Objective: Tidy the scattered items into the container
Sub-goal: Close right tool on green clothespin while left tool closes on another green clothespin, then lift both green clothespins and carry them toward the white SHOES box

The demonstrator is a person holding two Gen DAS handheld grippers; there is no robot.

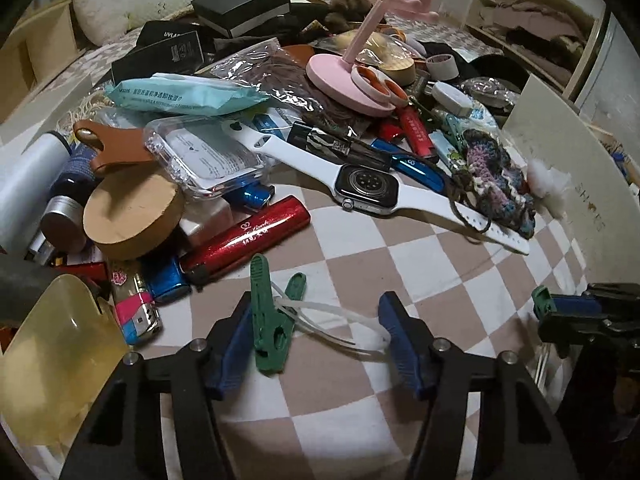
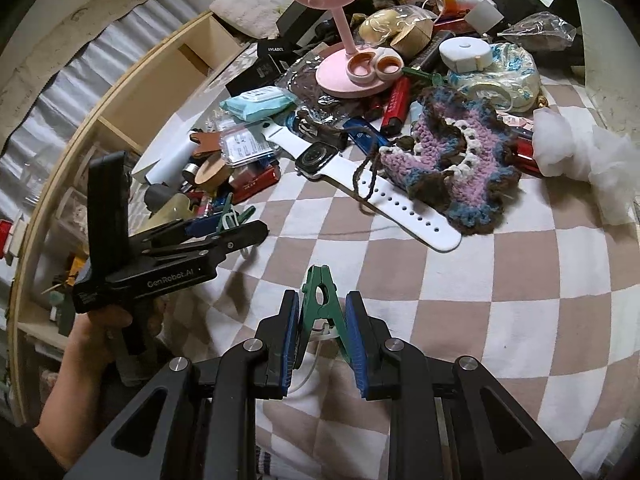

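- Gripping a green clip at lower centre, the right claw is closed on it.
- Beside another green clip, the left claw is held wide open, empty.
- Container is not identified; transfer is judged next.

Home bedroom: checkered bedsheet, pillow, wooden shelving

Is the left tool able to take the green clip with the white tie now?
Probably yes. The left tool is open, and the green clip lies between its fingers, close to one of them, with nothing over it.
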